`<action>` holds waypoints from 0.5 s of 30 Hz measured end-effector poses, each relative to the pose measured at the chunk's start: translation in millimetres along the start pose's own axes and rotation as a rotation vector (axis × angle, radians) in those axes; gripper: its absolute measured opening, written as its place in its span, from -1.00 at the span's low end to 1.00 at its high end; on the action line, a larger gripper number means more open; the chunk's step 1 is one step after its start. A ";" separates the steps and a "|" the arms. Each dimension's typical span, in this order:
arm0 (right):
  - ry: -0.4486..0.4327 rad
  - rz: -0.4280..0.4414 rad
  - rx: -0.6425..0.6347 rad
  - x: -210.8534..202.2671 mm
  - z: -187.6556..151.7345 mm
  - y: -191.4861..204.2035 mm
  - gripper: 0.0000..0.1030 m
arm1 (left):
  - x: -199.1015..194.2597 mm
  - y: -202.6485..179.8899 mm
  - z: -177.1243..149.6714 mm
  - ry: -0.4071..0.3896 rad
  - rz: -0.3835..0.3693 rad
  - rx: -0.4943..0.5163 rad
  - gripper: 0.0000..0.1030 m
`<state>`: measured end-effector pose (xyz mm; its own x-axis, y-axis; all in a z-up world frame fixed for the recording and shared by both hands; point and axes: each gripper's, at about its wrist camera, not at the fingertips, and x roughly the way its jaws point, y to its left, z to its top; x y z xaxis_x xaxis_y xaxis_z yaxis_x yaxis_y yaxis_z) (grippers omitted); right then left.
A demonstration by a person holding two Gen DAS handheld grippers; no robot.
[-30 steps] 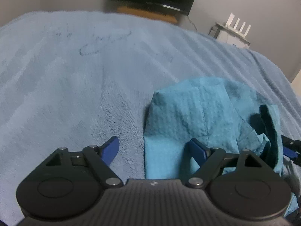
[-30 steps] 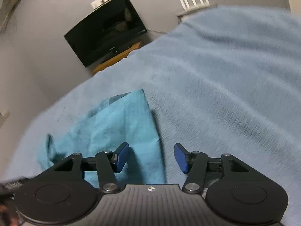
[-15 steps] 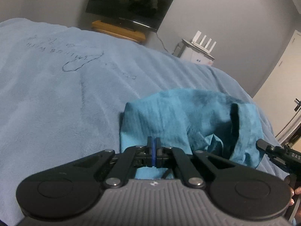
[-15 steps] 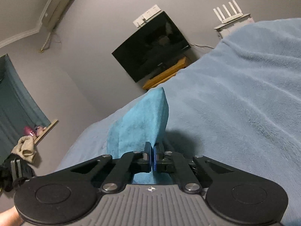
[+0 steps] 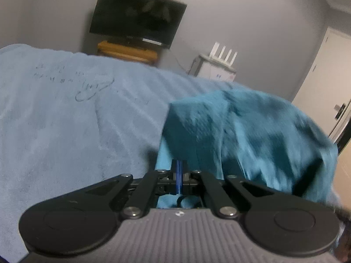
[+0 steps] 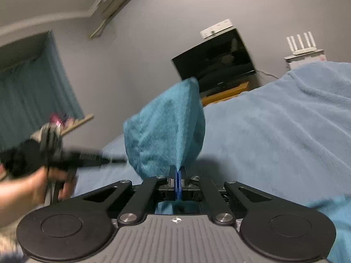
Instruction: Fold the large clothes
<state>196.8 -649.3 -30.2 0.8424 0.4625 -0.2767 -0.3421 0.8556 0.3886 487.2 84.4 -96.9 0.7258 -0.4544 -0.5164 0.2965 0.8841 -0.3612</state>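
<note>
A teal garment [image 5: 248,135] hangs lifted above the light blue blanket [image 5: 65,114]. My left gripper [image 5: 179,171] is shut on one edge of it; the cloth spreads up and to the right, blurred by motion. In the right wrist view my right gripper [image 6: 177,179] is shut on another edge of the teal garment [image 6: 166,129], which stands up in a peak in front of it. The left gripper and the hand holding it [image 6: 50,153] show blurred at the left of that view.
The blanket covers a bed [image 6: 274,131]. A black TV [image 5: 138,15] on a wooden stand [image 5: 127,52] is at the far wall, a white router on a cabinet [image 5: 219,63] to its right, a door [image 5: 329,72] at far right, and dark curtains [image 6: 33,94].
Both grippers, open over the flat garment a second ago, have shut on its edges and lifted it off the blanket; both have risen further in the last half second.
</note>
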 end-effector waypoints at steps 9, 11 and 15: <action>0.206 -0.069 -0.184 -63.9 -58.6 22.9 -0.97 | -58.9 2.6 1.3 -0.113 -0.036 -0.098 -1.00; 0.247 -0.116 -0.244 -65.3 -63.2 22.6 -0.97 | -68.7 2.7 5.3 -0.124 -0.044 -0.144 -1.00; 0.280 -0.169 -0.213 -80.4 -68.1 20.4 -0.99 | -84.9 -14.2 11.9 -0.102 -0.082 -0.142 -1.00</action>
<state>93.7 -653.2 -59.8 0.7580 0.3317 -0.5615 -0.3122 0.9405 0.1341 428.8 111.7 -38.7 0.7640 -0.5045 -0.4023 0.2718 0.8170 -0.5085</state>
